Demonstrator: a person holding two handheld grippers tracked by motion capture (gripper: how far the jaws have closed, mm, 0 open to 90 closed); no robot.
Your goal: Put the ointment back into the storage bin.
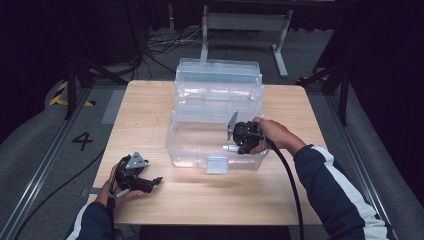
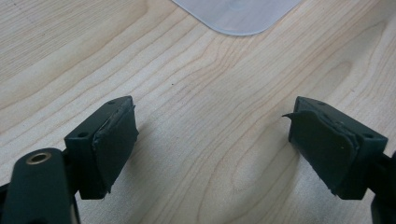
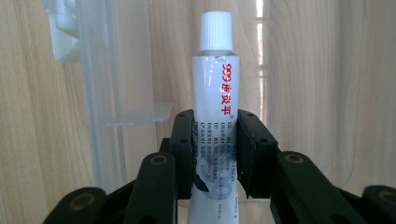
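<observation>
A clear plastic box (image 1: 190, 150) with its lid (image 1: 218, 75) swung back stands mid-table. My right gripper (image 1: 239, 142) is shut on a white ointment tube (image 3: 215, 93) with a ribbed white cap and red print, holding it inside the box near the right wall; the cap end (image 1: 229, 148) points left. In the right gripper view the black pads (image 3: 184, 154) clamp the tube's lower half. My left gripper (image 1: 156, 181) rests open near the table's front left, its two pads (image 2: 114, 140) wide apart over bare wood, nothing between them.
The light wooden table (image 1: 150, 100) ends close behind the box. A corner of the clear box (image 2: 236, 14) shows ahead of the left gripper. A metal frame (image 1: 245, 25) and cables lie on the floor beyond the table. A floor marking "4" (image 1: 82, 141) is at left.
</observation>
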